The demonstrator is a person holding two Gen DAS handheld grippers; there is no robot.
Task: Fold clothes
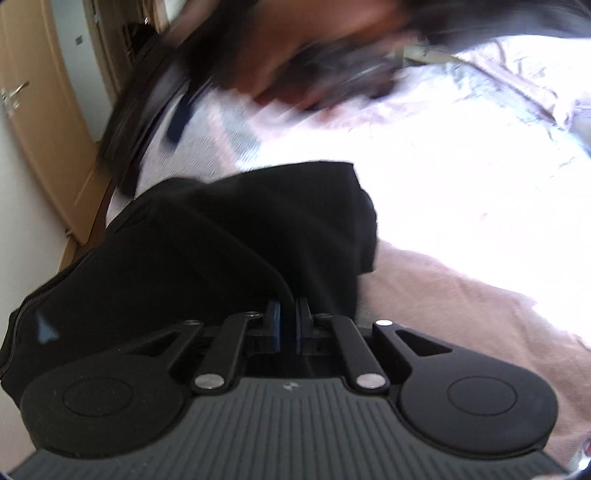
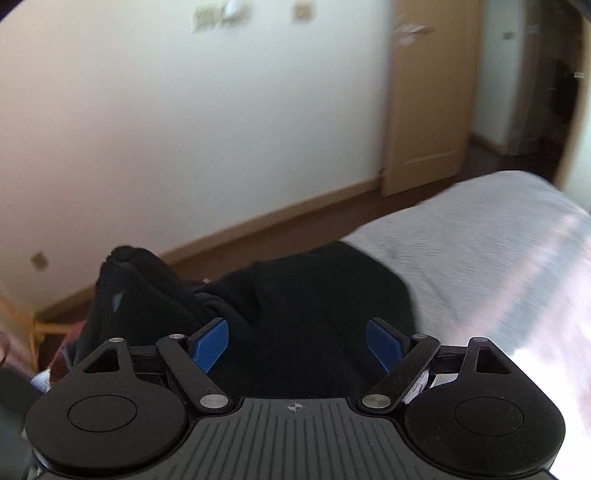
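Left wrist: left gripper point(image 1: 287, 320) pinching black garment point(image 1: 236, 236); no writing legible.

One black garment point(image 1: 236, 236) is lying on one bed point(image 1: 461, 206), and it is showing up in both wrist views point(image 2: 303, 295). One zipper point(image 2: 155, 288) is running along its bunched edge, and one small pale triangular mark point(image 1: 46, 328) is sitting on the cloth. Two grippers are showing: the left gripper point(image 1: 287, 317) and the right gripper point(image 2: 297, 341). Each is carrying two blue fingers point(image 2: 210, 343), making four in all. One wooden door point(image 2: 428, 96) is standing in the room, bearing one metal handle point(image 2: 410, 31). One pink blanket point(image 1: 461, 317) is covering part of the bed.
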